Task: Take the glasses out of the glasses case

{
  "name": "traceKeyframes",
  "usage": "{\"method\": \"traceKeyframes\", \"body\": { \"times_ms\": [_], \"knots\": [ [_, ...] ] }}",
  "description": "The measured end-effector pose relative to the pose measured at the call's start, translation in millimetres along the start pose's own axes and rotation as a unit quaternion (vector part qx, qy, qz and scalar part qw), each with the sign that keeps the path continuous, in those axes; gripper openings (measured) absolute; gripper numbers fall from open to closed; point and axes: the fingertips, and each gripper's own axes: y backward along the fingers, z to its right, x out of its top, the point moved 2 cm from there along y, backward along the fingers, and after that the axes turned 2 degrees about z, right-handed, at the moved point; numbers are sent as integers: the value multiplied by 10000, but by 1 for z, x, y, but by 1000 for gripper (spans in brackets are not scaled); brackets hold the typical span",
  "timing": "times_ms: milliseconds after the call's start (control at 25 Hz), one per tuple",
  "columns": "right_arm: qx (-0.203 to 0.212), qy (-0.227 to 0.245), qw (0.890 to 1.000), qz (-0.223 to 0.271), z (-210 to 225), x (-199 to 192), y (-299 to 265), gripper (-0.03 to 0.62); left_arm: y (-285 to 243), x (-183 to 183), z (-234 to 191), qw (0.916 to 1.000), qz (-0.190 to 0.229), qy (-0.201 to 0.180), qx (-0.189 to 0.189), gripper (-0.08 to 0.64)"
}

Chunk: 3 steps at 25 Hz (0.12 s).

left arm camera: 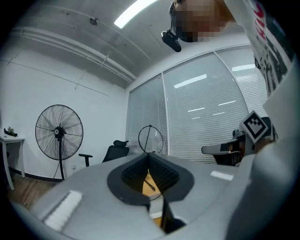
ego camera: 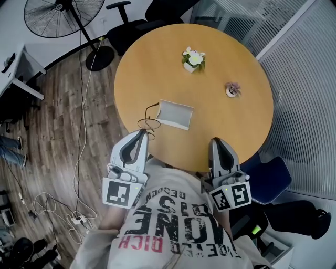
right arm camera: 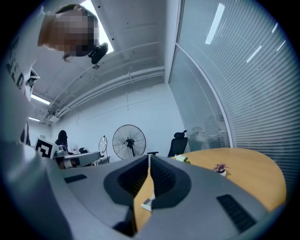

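The round tan wooden table [ego camera: 226, 131] carries an open pale grey glasses case [ego camera: 176, 114] near its left edge, a white flower pot [ego camera: 193, 59] by the far edge, and a small purplish potted plant [ego camera: 233, 90] toward the right edge.

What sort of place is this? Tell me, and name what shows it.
Probably an office meeting room. A round wooden table has a black office chair at its far edge, glass partition walls with blinds run along one side, and a pedestal fan stands on the wood-look floor.

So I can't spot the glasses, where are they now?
In the head view the glasses are pinched in the left hand-held gripper, just left of the glasses case at the table's near edge.
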Motion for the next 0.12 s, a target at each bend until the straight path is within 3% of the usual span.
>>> {"method": "traceKeyframes", "body": {
  "times_ms": [120],
  "knots": [
    [-23, -13, 10000, 18, 6, 1, -1, 25, -8, 3, 1, 9999, 75, -41, -75, 18]
  ]
}}
